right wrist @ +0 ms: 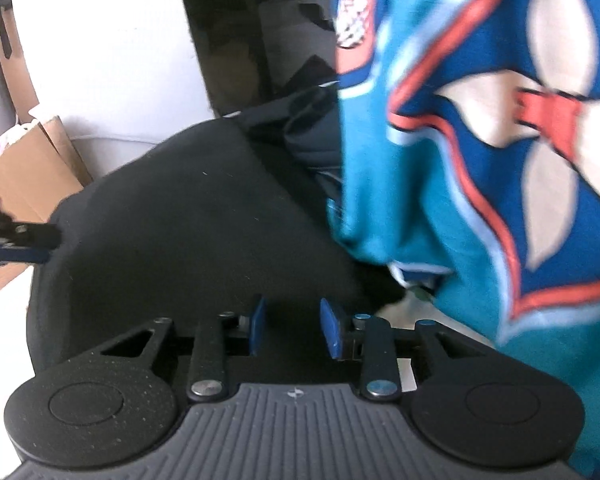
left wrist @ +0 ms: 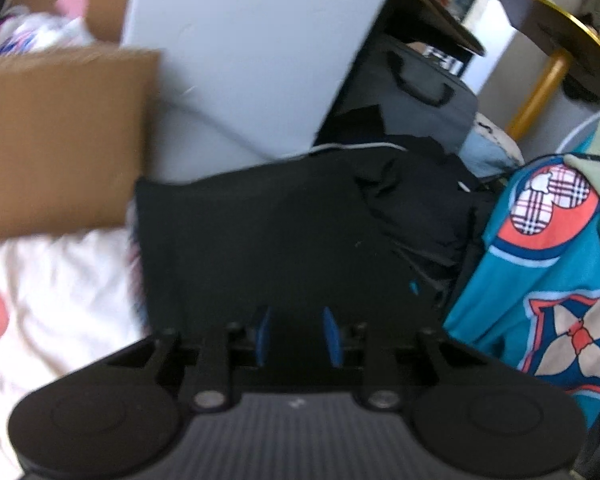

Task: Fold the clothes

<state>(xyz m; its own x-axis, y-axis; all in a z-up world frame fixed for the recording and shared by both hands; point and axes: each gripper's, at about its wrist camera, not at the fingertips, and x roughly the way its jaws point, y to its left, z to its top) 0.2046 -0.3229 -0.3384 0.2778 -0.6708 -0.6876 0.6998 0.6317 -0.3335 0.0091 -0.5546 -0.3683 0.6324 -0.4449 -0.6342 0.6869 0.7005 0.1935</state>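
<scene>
On the white bedding [left wrist: 56,280], near its far edge, the flat black fabric garment [left wrist: 252,240] is lying as a roughly rectangular panel with fairly straight left and far edges — judging by that, at least one fold looks done, though blur is hiding the detail.

Left gripper [left wrist: 298,336] is sitting over the near edge of the black garment, blue pads spaced narrowly apart; black cloth is showing between them, but whether they are pinching it, cannot tell. Right gripper [right wrist: 292,330] is hovering over the near right part of the same garment, pads likewise set narrow, grip also unclear. Left gripper's fingers are entering the right wrist view at the garment's left edge.

Remaining, as a judgement: final fold or stacking of the black piece, then the teal patterned fabric with red-and-white motifs [right wrist: 480,160], which is hanging unfolded just right of it, plus a crumpled dark pile [left wrist: 420,200] behind.

Room is tight: brown cardboard box [left wrist: 60,140] is crowding the left far corner, teal cloth is closing the right side. Open bedding is mainly on the near left.
</scene>
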